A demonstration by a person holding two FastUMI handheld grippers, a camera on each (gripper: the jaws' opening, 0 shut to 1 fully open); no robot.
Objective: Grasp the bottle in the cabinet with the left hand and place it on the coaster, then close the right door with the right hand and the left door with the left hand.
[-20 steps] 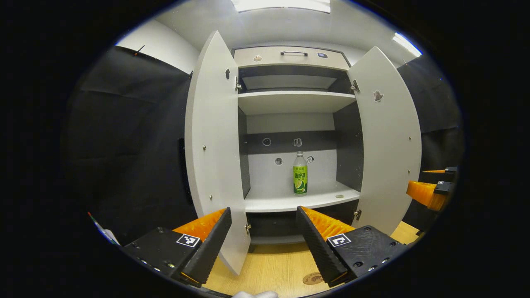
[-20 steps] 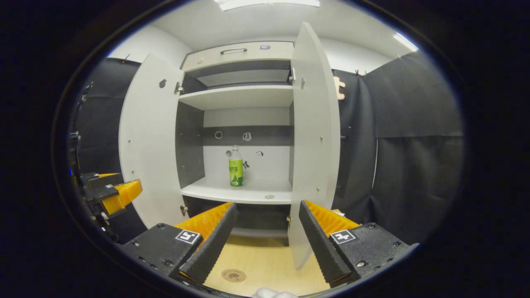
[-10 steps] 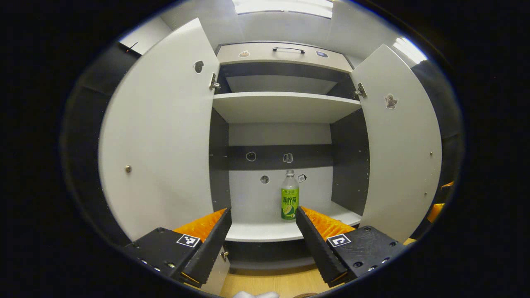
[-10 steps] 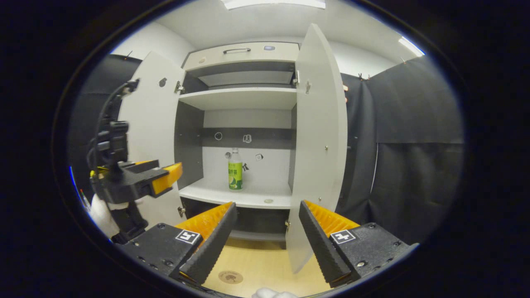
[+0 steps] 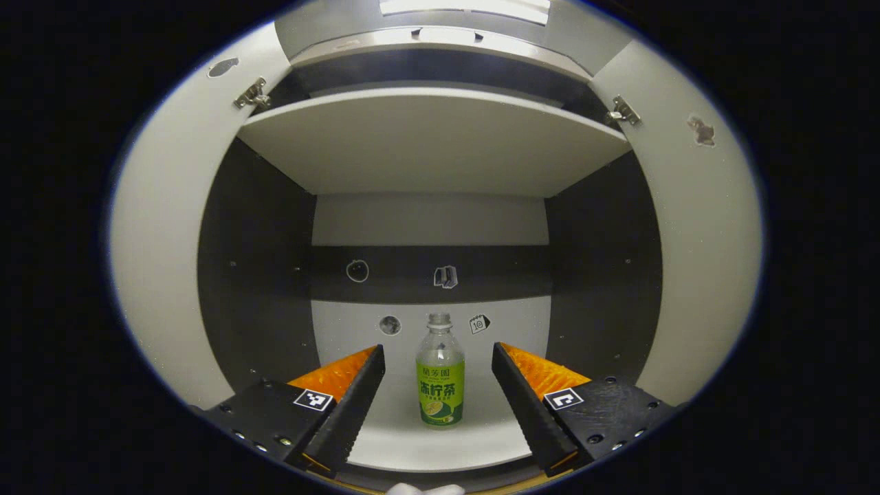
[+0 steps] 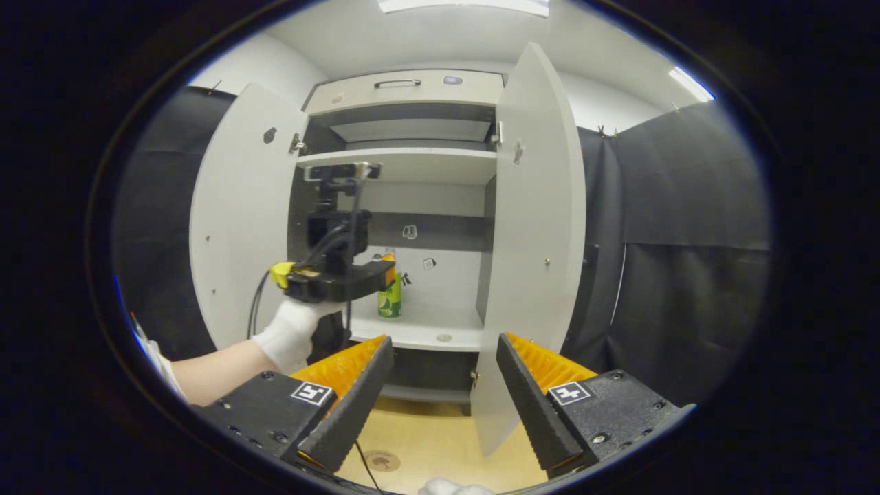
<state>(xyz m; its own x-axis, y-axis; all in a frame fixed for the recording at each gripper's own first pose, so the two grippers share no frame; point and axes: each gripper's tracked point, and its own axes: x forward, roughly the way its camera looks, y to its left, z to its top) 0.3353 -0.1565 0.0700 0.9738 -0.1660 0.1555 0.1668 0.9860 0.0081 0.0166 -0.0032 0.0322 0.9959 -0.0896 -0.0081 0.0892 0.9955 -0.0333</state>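
Now wide-jawed left gripper (image 5: 438, 395) short of green-labelled tea bottle (image 5: 440, 385), frame bottom centre; risks tipping it if skewed. Right gripper (image 6: 443, 385) jaws wide too.

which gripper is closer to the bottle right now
Left. The left gripper is open inside the cabinet, with the bottle centred just ahead of its fingers. The right gripper is open, back outside, in front of the right door.
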